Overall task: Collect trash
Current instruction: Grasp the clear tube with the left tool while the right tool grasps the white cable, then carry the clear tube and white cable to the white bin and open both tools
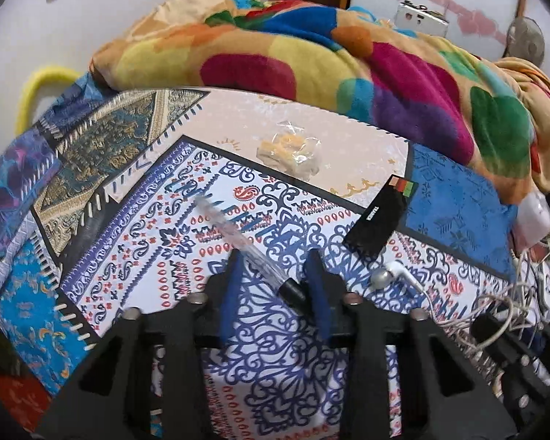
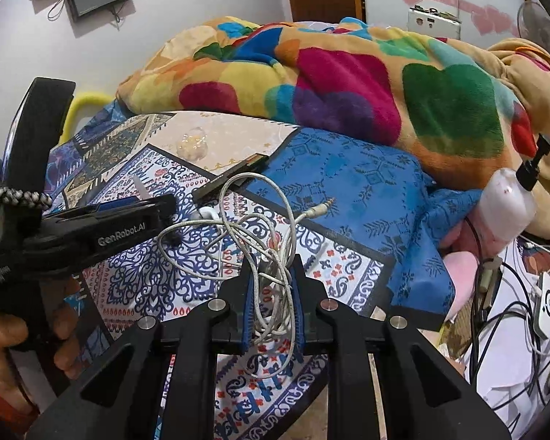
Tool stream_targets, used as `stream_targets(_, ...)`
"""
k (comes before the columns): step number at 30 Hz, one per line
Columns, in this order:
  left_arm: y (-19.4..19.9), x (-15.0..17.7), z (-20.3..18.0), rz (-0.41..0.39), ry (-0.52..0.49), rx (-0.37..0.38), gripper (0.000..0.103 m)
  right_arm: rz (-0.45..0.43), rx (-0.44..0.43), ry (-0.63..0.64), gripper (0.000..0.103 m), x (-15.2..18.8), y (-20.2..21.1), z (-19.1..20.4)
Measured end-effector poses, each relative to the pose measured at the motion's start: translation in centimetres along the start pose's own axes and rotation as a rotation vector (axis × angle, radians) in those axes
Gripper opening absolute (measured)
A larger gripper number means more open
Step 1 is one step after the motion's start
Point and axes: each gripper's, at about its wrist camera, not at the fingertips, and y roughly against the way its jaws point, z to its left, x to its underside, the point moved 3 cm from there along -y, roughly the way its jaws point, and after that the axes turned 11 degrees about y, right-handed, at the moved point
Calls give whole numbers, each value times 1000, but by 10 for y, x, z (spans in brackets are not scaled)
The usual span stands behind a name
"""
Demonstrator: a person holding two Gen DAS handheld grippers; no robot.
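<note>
- Two items are in the grippers on a patterned bedspread [image 1: 135, 198]: a clear pen [image 1: 238, 234] and a tangle of white earphone cord [image 2: 271, 256].
- Left gripper [image 1: 275, 275]: its blue pads have closed to a narrow gap around the pen's black-capped end; the right pad seems to touch the cap, though motion blur on the barrel makes a firm pinch hard to confirm. The barrel slants up and left beyond the fingers.
- Right gripper [image 2: 271, 278]: fingers pressed together on the bunched cord, whose loops spill ahead across the spread, jack plug [image 2: 321, 209] lying near the blue patch.
- An earbud [image 1: 388, 273] lies just right of the left gripper.
- A black card [image 1: 379, 216] lies farther back, with a crumpled clear wrapper [image 1: 289, 150] beyond it on the beige panel.
- A multicoloured blanket [image 1: 348, 66] is heaped along the far side.
- A hand [image 2: 60, 333] grips the left tool's handle, seen from the right camera.
- More cables [image 2: 509, 315] and a white bottle [image 2: 506, 205] crowd the right edge.
</note>
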Motion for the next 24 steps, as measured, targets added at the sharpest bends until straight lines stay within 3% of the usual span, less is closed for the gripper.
stream_targets(1, 1, 1, 3, -2, -2, 1, 14, 2, -3, -4, 15, 1, 0, 0)
stream_targets(3, 7, 7, 13, 3, -13, 17, 8, 3, -16, -13, 15, 1, 3, 1)
stream_targets(11, 32, 35, 48, 60, -71, 106, 8, -27, -30, 2, 14, -5, 23, 14)
stream_targets(24, 119, 43, 76, -18, -93, 177, 8, -75, -47, 37, 14, -26, 65, 52)
